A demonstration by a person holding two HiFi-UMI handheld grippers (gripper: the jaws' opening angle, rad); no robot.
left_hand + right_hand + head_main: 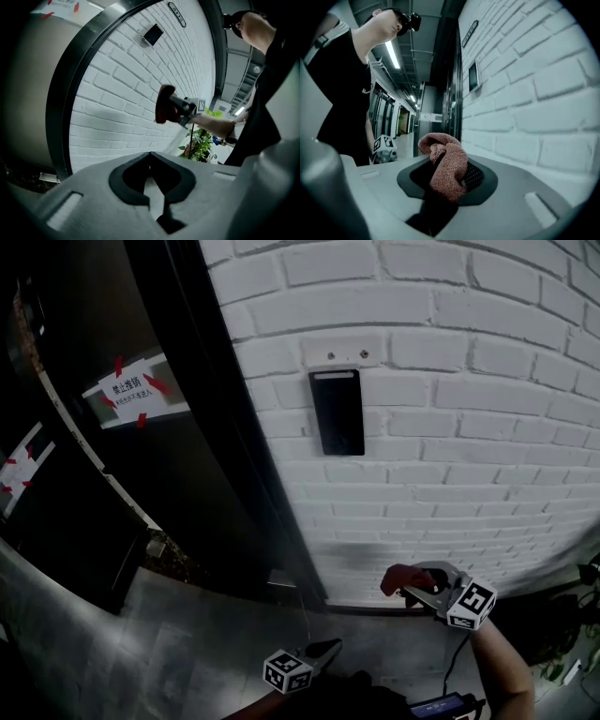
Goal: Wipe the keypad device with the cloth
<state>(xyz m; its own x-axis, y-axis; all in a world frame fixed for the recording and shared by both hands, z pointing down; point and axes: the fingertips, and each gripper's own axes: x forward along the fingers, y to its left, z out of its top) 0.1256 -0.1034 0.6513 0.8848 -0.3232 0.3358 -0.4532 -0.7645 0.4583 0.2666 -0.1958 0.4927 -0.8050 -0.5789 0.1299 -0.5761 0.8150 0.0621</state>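
Observation:
The keypad device (337, 412) is a flat black panel fixed upright on the white brick wall (450, 456); it also shows as keypad (153, 34) and keypad (474, 75). My right gripper (412, 585) hangs well below it, near the wall's foot, shut on a bunched reddish-brown cloth (401, 577). Up close, the cloth (445, 164) bulges out from between the jaws of the right gripper (445, 174). My left gripper (323, 650) is lower and further left, away from the wall. The left gripper (151, 161) is shut with nothing in it.
A dark glass door with a black frame (202, 409) stands left of the brick, carrying a white notice (131, 390) taped in red. A potted plant (201, 140) stands further along the wall. A cable (450, 667) runs by my right forearm.

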